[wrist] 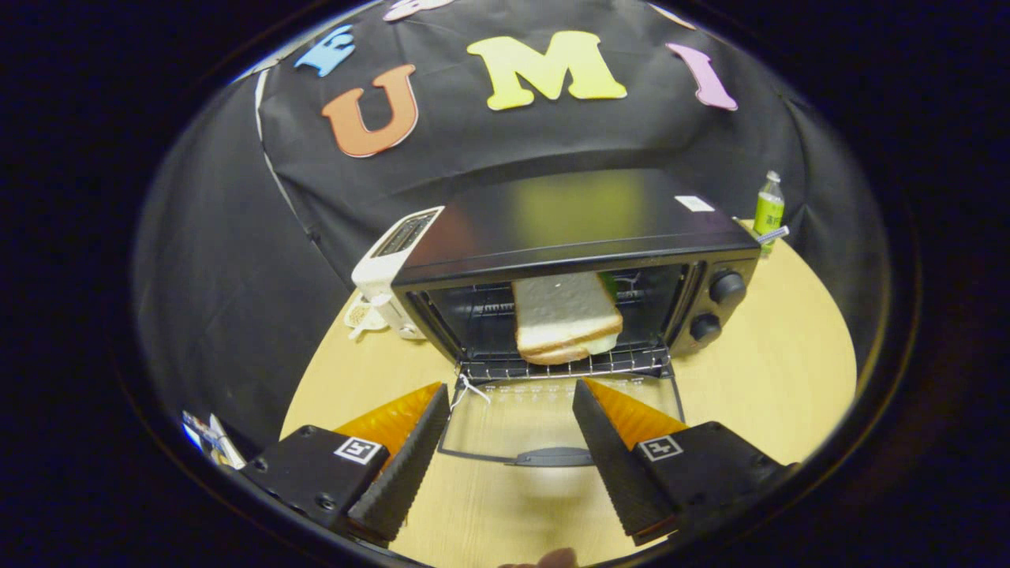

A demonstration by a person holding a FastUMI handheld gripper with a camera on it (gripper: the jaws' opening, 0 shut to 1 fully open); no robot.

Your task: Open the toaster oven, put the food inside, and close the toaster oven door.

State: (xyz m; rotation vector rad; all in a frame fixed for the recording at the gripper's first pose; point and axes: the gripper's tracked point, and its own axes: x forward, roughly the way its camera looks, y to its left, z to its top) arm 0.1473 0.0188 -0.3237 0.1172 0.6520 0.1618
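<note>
Bread (566,317) lies on the rack inside the toaster oven (580,260), its long axis running front to back. From the gripper view, the claw (509,414) hangs released and empty above the dropped door (552,422), whose handle (556,457) lies between the fingers on the desk (773,371); closing likely means lifting there.

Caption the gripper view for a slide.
Open gripper above lowered toaster oven door; bread on rack inside.

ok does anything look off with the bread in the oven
Yes. The bread sits skewed on the rack, its front edge hanging over the rack's front, so the open door may hit it. The gripper is open above the door.
</note>
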